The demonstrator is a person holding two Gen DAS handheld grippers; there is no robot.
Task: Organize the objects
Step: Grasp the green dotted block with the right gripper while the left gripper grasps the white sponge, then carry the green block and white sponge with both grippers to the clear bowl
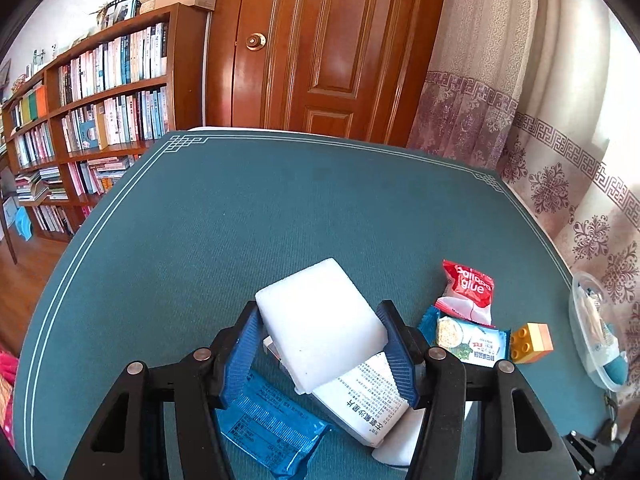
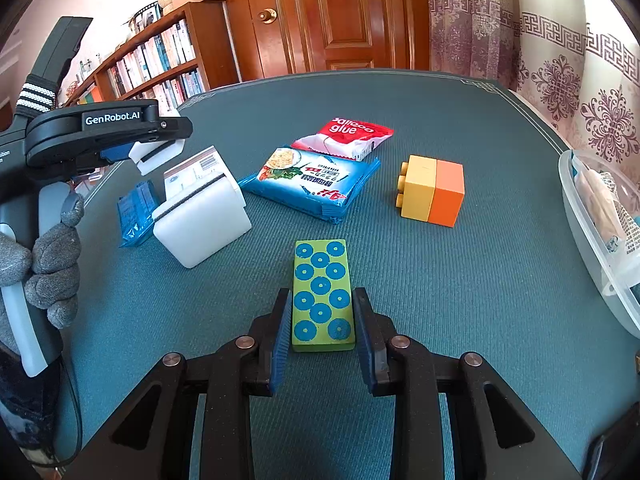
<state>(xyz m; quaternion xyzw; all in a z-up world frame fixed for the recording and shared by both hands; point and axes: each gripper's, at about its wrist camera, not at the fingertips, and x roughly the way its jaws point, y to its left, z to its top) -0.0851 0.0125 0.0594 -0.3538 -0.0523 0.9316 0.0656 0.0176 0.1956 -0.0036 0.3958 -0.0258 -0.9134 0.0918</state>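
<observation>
The white plastic block (image 1: 320, 320) sits between the blue pads of the left gripper (image 1: 322, 346), which clasps it on both sides and holds it lifted and tilted above a white printed box (image 1: 368, 404). In the right wrist view a second white block (image 2: 204, 216) stands on the table touching that printed box, and the left gripper's fingers (image 2: 156, 152) hover above them with the held white piece. A dark blue foil packet (image 1: 268, 432) lies just beside the box, partly under the left gripper. A gloved hand (image 2: 44, 252) grips the left gripper's handle.

The right gripper (image 2: 322, 320) is clenched on a green block with blue circles (image 2: 322, 292), its pads against the long sides; the block lies flat on the cloth. Beyond it lie a light blue snack packet (image 2: 312, 186) and, overlapping its far edge, a red and white packet marked "glue" (image 2: 348, 138). To the right of these stands a yellow and orange toy brick (image 2: 434, 190), apart from the packets.

All rest on a teal tablecloth (image 1: 240, 220) with a white line border and fret corners. At the right edge sits a clear plastic container (image 2: 592, 240) holding wrapped items. Behind the table are a brown panelled wooden door (image 1: 320, 48) with a brass knob, a wooden bookcase (image 1: 100, 100) full of books with boxes stacked on top, and a patterned purple and cream curtain (image 1: 520, 120).
</observation>
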